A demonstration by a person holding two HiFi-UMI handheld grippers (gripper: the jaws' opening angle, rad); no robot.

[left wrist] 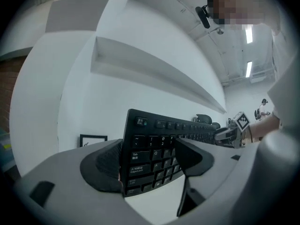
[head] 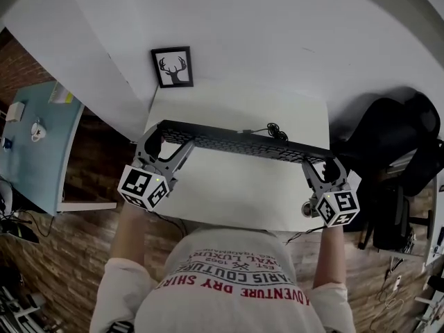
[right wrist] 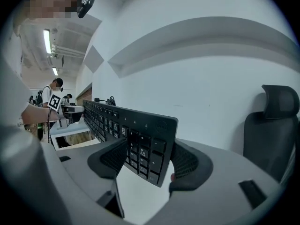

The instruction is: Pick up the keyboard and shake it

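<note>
Person stands at a white table (head: 236, 200) w/ a gripper in each hand. The black keyboard (head: 243, 143) hangs btwn the two, held by its ends over the far half of the tabletop. It's tipped up on its long edge, keys facing the person, and looks clear of the surface.

The left gripper (head: 166, 143) has the keyboard's left end. In the left gripper view its jaws are closed onto the keyboard (left wrist: 154, 149): one pad against the back, the other on the key face by the Tab/Caps Lock rows, left gripper (left wrist: 147, 161) clamped tight. The right gripper (left wrist: 238, 124) shows at the far end of the key rows.

The right gripper (head: 324, 168) has the right end. Its own view shows the jaws shut on the numpad end of the keyboard (right wrist: 136, 125), right gripper (right wrist: 150, 161) w/ pads pressed front and back.

A thin cable (head: 274, 130) loops off the keyboard's far edge. A framed deer picture (head: 172, 66) leans at the wall, far left of the table. A black office chair (head: 399, 151) sits to the right, also seen behind the right gripper's jaws (right wrist: 272, 125).
</note>
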